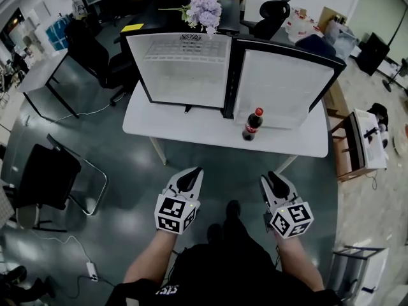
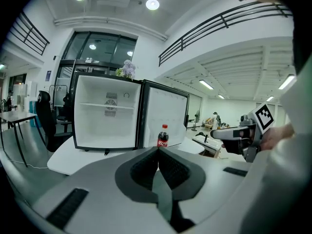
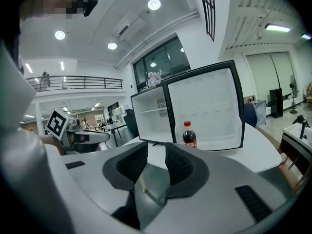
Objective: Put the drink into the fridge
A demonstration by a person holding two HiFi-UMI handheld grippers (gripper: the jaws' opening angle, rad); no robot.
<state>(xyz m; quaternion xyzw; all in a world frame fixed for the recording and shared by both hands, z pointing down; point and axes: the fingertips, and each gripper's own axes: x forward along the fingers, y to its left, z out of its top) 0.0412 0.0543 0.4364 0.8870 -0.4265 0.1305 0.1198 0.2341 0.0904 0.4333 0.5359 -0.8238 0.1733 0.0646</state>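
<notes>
A cola bottle (image 1: 252,124) with a red cap stands upright on the white table (image 1: 191,127), just in front of the open fridge door (image 1: 280,85). The small fridge (image 1: 185,69) stands open with a bare white inside and one shelf. Both grippers hang over the floor, short of the table's near edge. My left gripper (image 1: 190,178) is shut with nothing in it; in its own view the jaws meet at the tips (image 2: 158,150) below the bottle (image 2: 163,136). My right gripper (image 1: 275,182) is open and empty, with a gap (image 3: 156,149) left of the bottle (image 3: 189,135).
Purple flowers (image 1: 204,10) sit on top of the fridge. A black chair (image 1: 48,174) stands on the floor at the left, and a wooden side cabinet (image 1: 357,146) at the right of the table. Another desk (image 1: 38,75) is at the far left. A power strip (image 1: 91,271) lies on the floor.
</notes>
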